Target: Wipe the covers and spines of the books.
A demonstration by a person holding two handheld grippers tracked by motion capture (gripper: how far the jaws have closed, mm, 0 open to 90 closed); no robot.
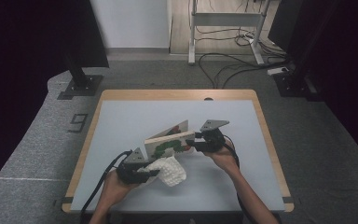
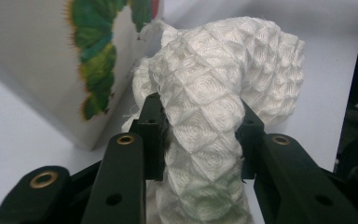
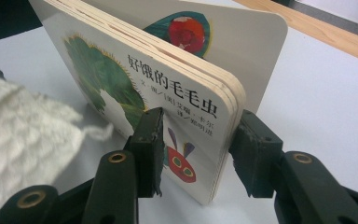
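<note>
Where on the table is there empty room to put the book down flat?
The table is bare along its far edge and down its left and right sides. The middle is crowded: the book stands there in the right gripper, with the white cloth in the left gripper just in front of it.

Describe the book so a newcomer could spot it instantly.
On the pale table, near the middle, a board book stands on edge in the right gripper. Unlike the white cloth beside it, it is stiff, with a green caterpillar.
</note>
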